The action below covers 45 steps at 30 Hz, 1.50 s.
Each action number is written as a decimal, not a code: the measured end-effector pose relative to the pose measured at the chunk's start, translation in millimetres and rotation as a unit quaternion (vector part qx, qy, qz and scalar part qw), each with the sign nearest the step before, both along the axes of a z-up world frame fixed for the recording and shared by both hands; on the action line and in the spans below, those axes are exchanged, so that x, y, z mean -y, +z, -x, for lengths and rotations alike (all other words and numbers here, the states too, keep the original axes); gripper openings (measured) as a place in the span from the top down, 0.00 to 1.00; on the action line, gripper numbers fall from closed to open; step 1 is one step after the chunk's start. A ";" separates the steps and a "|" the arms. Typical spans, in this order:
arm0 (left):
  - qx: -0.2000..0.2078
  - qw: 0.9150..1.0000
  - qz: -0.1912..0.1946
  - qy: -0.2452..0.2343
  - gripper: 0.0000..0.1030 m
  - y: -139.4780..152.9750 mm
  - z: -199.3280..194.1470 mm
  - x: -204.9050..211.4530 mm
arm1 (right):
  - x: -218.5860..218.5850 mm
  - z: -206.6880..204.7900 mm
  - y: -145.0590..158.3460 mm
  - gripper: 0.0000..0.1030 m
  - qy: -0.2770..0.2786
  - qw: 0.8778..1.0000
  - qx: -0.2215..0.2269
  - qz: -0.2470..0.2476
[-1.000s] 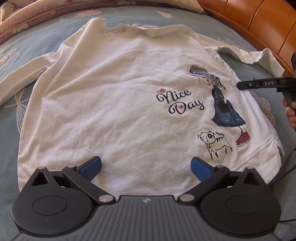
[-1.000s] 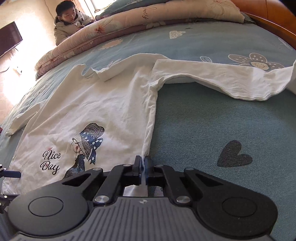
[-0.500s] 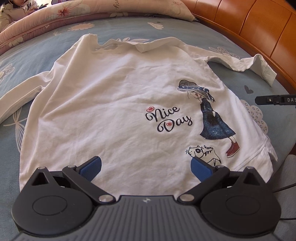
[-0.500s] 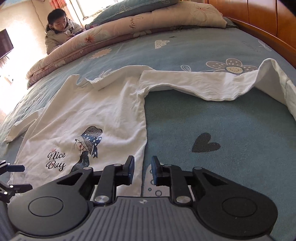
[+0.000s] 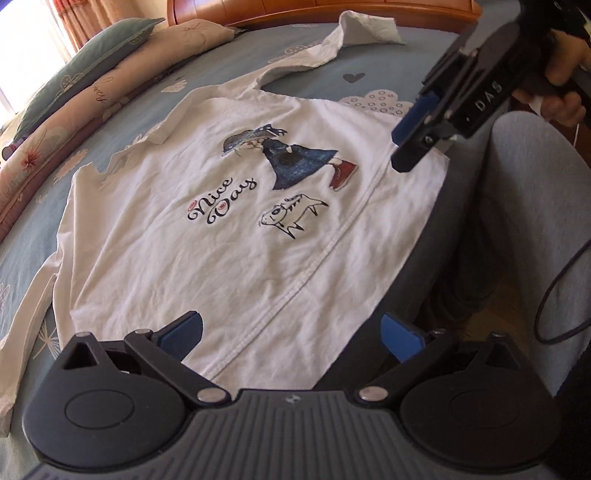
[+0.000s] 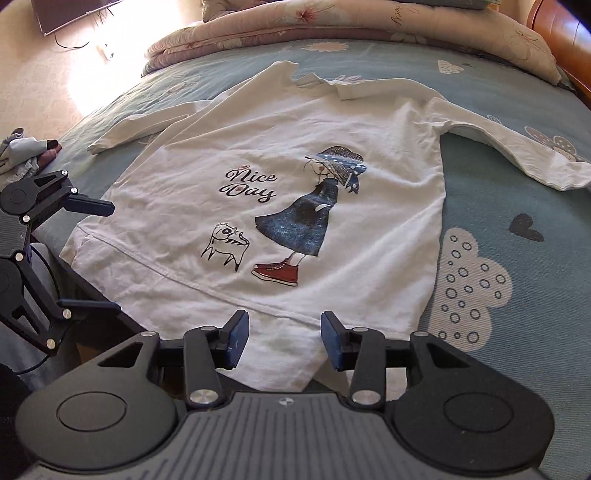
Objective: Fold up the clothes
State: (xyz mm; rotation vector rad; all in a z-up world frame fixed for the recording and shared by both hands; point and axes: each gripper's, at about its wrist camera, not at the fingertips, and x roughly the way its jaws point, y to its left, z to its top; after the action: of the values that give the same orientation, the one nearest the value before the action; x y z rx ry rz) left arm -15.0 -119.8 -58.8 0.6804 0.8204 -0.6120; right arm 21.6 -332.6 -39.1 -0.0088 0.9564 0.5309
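blue bedspread (image 6: pixel 517 192) carries the flat white shirt (image 6: pixel 295 206). right gripper (image 6: pixel 284 334), clamped a second ago, is opening over the hem, empty; left gripper (image 5: pixel 291 336) open, empty. folding not begun.

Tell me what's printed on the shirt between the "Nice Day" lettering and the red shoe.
A small line-drawn cat lies between the "Nice Day" lettering and the red shoe on the white shirt, clearest in the right wrist view.

A bed (image 6: pixel 517 177) with a blue-green sheet printed with flowers, clouds and hearts carries a white long-sleeved shirt (image 6: pixel 295 147) spread flat, print up, sleeves out. A folded floral quilt (image 6: pixel 332 26) lies along the far edge.
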 end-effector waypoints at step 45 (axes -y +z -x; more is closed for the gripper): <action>-0.098 0.968 0.175 0.151 0.03 -1.9 -64.9 -35.6 | -7.2 -2.7 11.5 0.32 -0.064 0.997 0.032 0.004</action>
State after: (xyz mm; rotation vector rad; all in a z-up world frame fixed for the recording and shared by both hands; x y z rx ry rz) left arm 49.9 -84.2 -60.7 0.1673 0.9480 -0.5321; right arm 24.3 -325.4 -27.7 0.0279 0.8893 0.4075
